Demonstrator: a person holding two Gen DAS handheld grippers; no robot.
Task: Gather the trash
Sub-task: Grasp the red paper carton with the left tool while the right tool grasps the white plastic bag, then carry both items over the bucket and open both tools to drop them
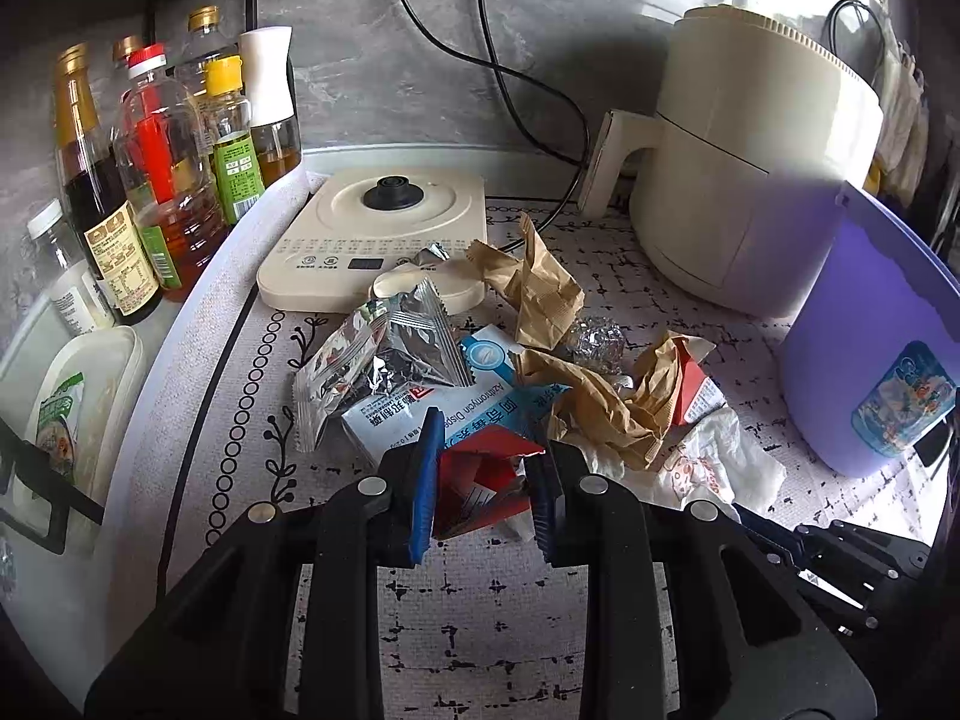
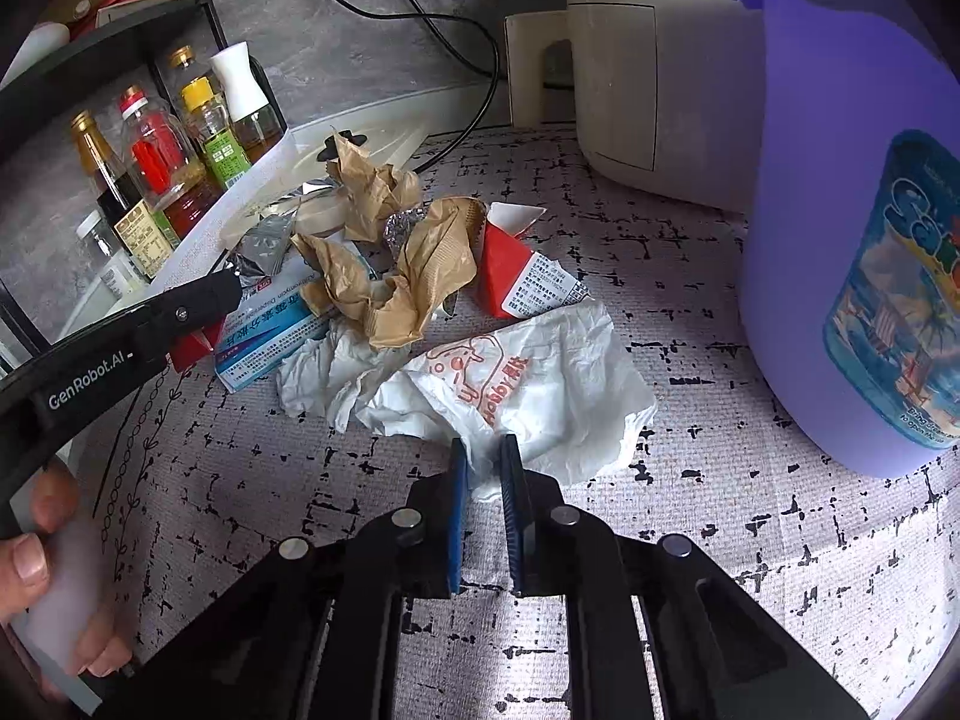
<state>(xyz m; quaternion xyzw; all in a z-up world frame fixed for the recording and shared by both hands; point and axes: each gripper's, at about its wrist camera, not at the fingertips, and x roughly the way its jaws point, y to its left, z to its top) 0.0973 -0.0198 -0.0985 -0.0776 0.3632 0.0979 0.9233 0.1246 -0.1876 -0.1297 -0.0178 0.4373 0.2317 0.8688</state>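
Right wrist view: right gripper (image 2: 483, 450) pinched onto near edge of white wrapper (image 2: 528, 390), mid-counter, long axis running away from claw toward purple bin (image 2: 840, 240) at far right. Bin lies right of claw, nearer this hand, so probably a short carry. Left gripper (image 1: 486, 468) clamped on red carton scrap (image 1: 480, 480), beside blue box (image 1: 420, 408) in pile toward counter's left.

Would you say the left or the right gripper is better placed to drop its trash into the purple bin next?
Probably the right gripper: it pinches the white wrapper beside the purple bin; the left gripper, holding the red carton, sits farther away.
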